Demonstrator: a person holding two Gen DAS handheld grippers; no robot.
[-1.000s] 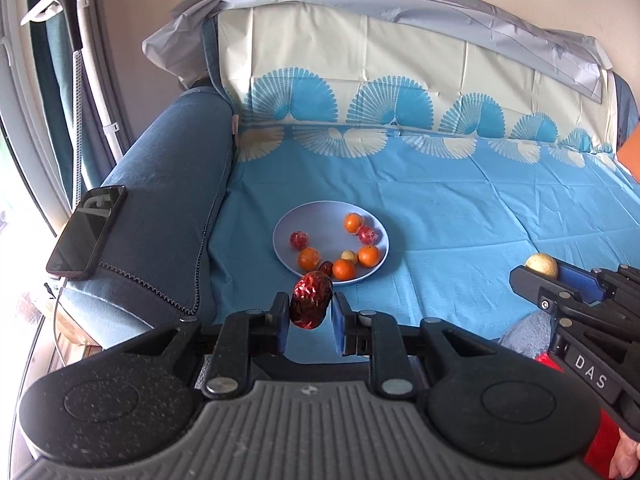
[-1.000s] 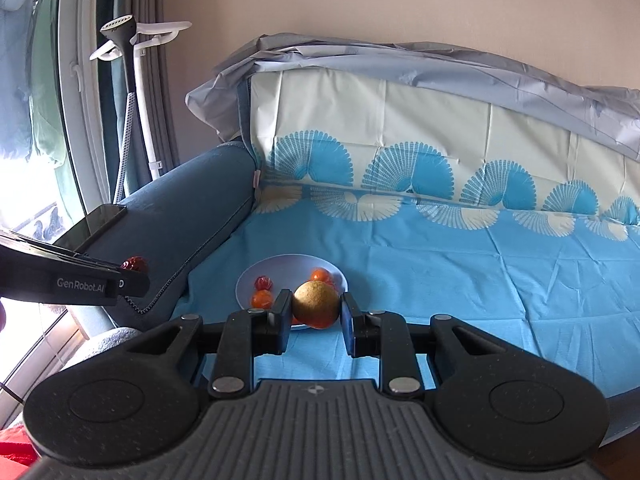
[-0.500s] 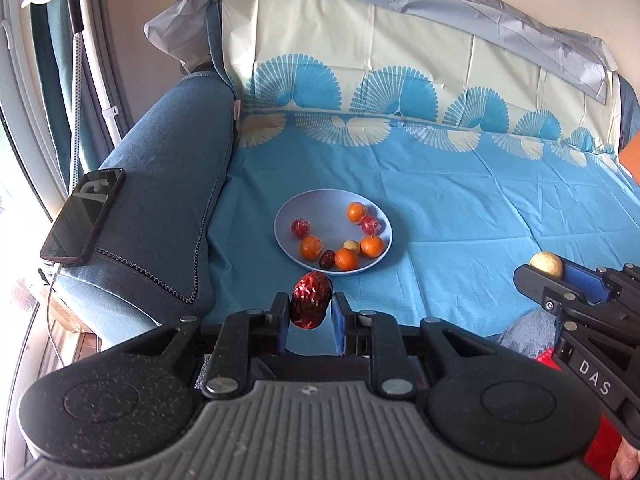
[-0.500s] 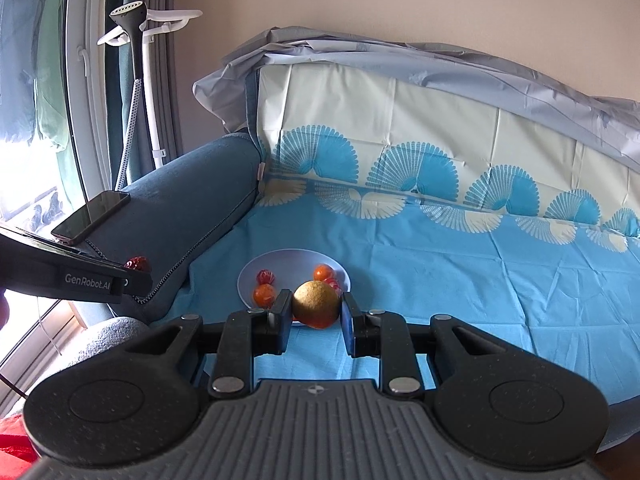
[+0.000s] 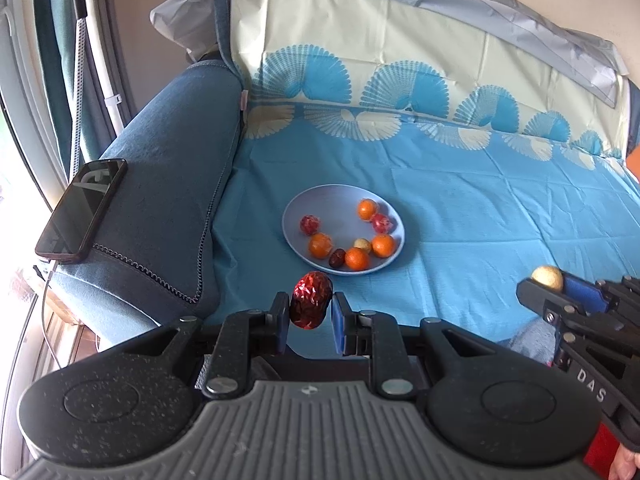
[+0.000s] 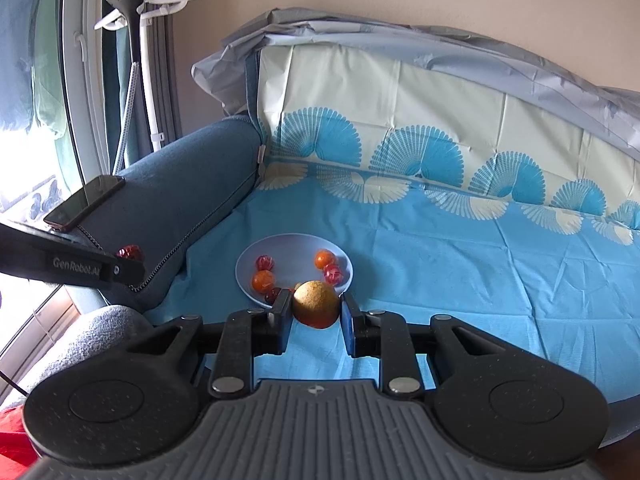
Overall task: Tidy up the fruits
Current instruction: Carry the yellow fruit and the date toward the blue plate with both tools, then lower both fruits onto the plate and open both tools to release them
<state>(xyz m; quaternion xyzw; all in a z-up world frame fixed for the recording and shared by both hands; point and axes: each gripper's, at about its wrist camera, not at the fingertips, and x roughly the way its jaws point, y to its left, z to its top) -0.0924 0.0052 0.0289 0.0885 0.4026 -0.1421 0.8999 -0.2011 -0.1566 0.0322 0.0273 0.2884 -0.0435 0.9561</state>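
Note:
A pale blue plate (image 5: 340, 202) sits on the blue sheet and holds several small orange and red fruits; it also shows in the right wrist view (image 6: 280, 246). My left gripper (image 5: 310, 312) is shut on a wrinkled red date (image 5: 311, 299), held in the air short of the plate's near rim. My right gripper (image 6: 315, 314) is shut on a round yellow-brown fruit (image 6: 315, 303), also held short of the plate. The right gripper appears in the left wrist view (image 5: 560, 292) at the right. The left gripper appears in the right wrist view (image 6: 120, 268) at the left.
A dark blue sofa armrest (image 5: 168, 184) stands left of the plate with a black phone (image 5: 82, 210) on it. A patterned backrest cover (image 5: 400, 72) rises behind. A garment steamer stand (image 6: 138, 40) and a window are at the far left.
Both grippers have moved a little higher and the view tilts down; the plate sits slightly lower in frame. Each fruit stays gripped.

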